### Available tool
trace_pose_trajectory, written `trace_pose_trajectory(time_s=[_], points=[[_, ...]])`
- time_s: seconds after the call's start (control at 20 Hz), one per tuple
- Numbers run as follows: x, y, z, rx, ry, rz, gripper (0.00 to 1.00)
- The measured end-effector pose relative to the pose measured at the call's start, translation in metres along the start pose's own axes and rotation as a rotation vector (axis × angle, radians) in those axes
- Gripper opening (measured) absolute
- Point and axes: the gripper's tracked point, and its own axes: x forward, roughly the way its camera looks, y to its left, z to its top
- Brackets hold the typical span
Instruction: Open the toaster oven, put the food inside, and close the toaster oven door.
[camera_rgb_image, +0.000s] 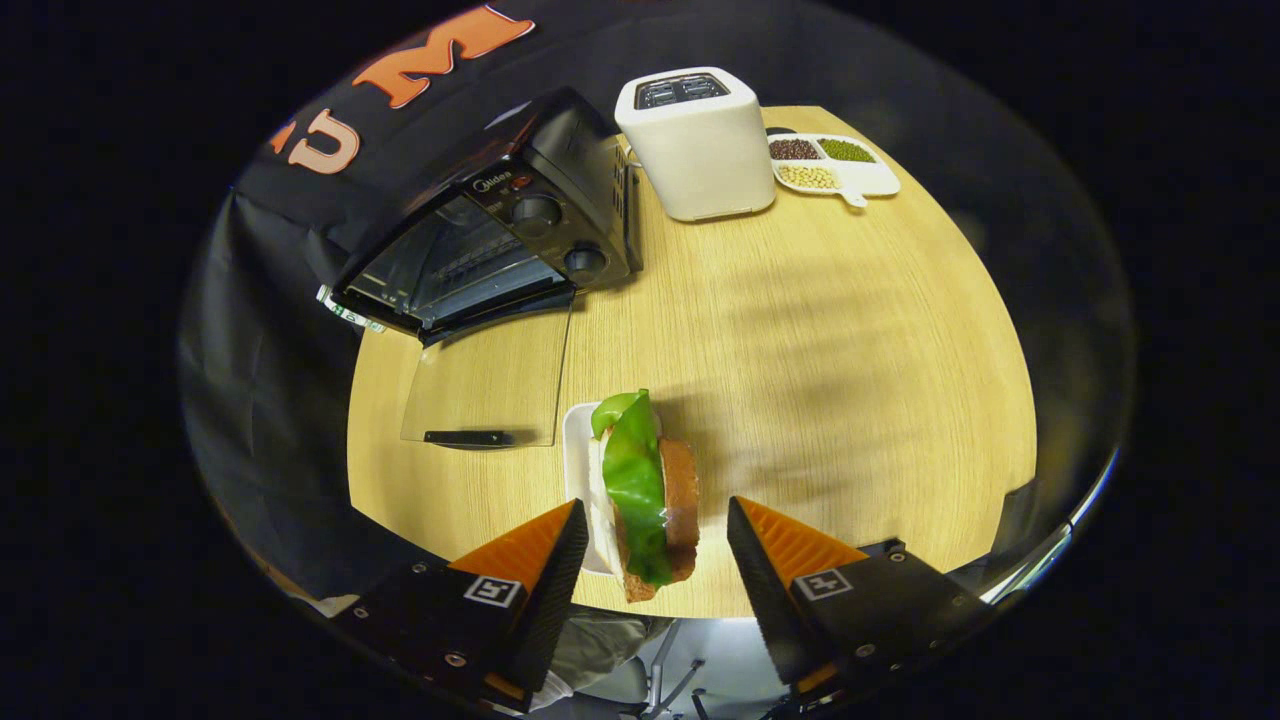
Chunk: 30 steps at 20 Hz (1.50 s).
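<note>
The black toaster oven (500, 240) stands at the table's far left corner, beyond the fingers. Its glass door (490, 385) is swung down flat, with the dark handle (468, 437) toward me, and the inside rack shows. A sandwich (645, 495) of brown bread with green lettuce rests on its side over a white plate (574, 450) close to the table's front edge. My gripper (656, 503) is open, one finger on each side of the sandwich. The right finger stands clear of the bread. The left finger is close to the plate side; I cannot tell whether it touches.
A white pop-up toaster (700, 140) stands at the back of the wooden table (830, 380), right of the oven. Behind it is a white divided dish (835, 165) of beans. Black cloth hangs left of the table; chair legs show below the front edge.
</note>
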Motion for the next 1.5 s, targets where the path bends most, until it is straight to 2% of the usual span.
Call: trace_pose_trajectory(time_s=[0.05, 0.2, 0.3, 0.4, 0.5, 0.7, 0.85, 1.15, 1.35, 1.5], points=[[0.001, 0.003, -0.003, 0.001, 0.012, 0.016, 0.80], [0.011, 0.000, -0.005, -0.007, 0.043, 0.013, 0.59], [0.005, 0.008, -0.001, 0.049, 0.039, 0.038, 0.47], [0.001, 0.006, 0.005, 0.055, 0.012, 0.007, 0.34], [-0.009, 0.009, 0.009, 0.047, -0.015, -0.025, 0.27], [-0.041, 0.031, 0.024, 0.049, -0.089, -0.052, 0.25], [-0.069, 0.056, 0.044, 0.061, -0.182, -0.007, 0.25], [-0.092, 0.120, 0.063, 0.140, -0.338, 0.189, 0.25], [-0.079, 0.153, 0.073, 0.268, -0.426, 0.337, 0.25], [-0.059, 0.166, 0.079, 0.367, -0.478, 0.416, 0.25]])
